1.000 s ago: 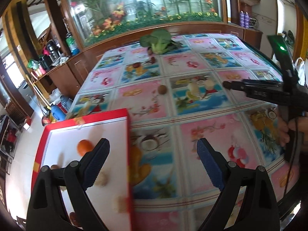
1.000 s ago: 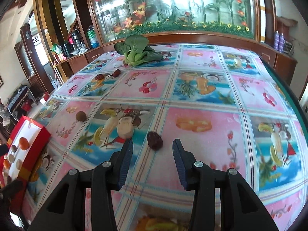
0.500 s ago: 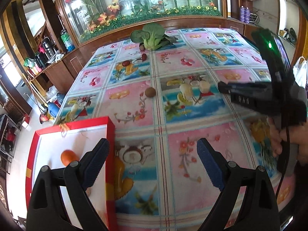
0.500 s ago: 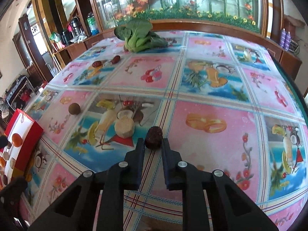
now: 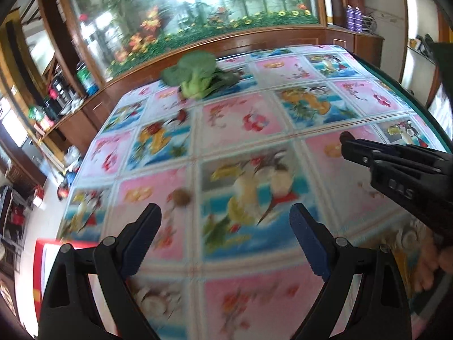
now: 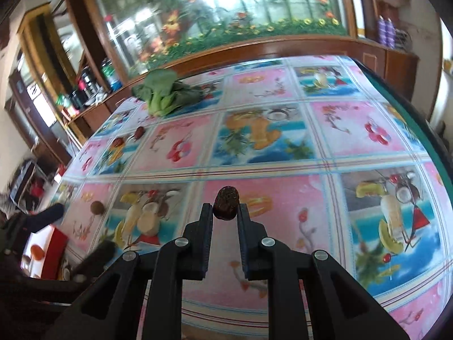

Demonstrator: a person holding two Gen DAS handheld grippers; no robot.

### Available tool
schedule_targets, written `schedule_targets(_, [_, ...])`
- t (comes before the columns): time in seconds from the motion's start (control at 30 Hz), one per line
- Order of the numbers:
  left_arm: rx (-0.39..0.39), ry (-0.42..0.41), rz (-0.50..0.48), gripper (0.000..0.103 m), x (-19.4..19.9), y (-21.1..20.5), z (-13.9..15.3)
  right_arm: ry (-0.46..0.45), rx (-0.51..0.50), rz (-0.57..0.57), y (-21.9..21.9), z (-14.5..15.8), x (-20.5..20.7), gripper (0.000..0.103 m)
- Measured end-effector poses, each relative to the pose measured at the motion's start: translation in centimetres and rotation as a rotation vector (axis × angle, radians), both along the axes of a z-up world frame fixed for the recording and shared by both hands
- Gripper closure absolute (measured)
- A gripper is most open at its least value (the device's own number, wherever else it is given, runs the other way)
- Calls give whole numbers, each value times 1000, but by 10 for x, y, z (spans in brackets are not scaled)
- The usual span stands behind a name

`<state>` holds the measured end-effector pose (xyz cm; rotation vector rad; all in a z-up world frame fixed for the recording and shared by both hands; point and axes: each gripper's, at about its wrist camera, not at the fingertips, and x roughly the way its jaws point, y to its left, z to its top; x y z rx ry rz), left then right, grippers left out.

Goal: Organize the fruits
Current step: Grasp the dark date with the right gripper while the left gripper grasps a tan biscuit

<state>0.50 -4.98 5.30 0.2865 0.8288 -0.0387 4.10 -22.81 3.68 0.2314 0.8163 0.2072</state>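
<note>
While right gripper (image 6: 225, 212) pinches dark fruit (image 6: 226, 203), long axis upright

a: what colours are on the tablecloth (image 6: 354, 130)?
b: pink and blue squares printed with fruit pictures.
a: and the fruit (image 6: 226, 203) in the black gripper (image 6: 225, 214)?
b: dark brown. the tray (image 6: 58, 245) is red-edged, white inside, with an orange fruit (image 6: 36, 251); the leafy vegetable (image 6: 164, 95) is green.

A glossy, smooth printed cloth (image 6: 283, 153) covers the counter. The right tool (image 6: 225, 212) is matt black plastic with bright metal screws, pinching a dark, rough, wrinkled fruit (image 6: 226, 202). The left tool (image 5: 226, 226) has ribbed blue pads (image 5: 308, 238). Behind stands polished wood paneling (image 6: 283, 49).
</note>
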Motion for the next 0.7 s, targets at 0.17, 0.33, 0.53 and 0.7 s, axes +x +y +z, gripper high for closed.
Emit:
schedule_targets(0.17, [-11, 18, -49, 11, 18, -24, -16, 6, 34, -23, -6, 3, 1, 87])
schedule_targets(0.33, [-1, 44, -12, 18, 34, -31, -31, 5, 47, -20, -6, 5, 0, 87])
schedule_targets(0.53, [-101, 92, 23, 42, 47, -26, -41, 7, 39, -18, -4, 5, 2, 87])
schedule_targets(0.7, [-168, 101, -8, 76, 44, -29, -42, 1, 35, -24, -5, 5, 1, 87])
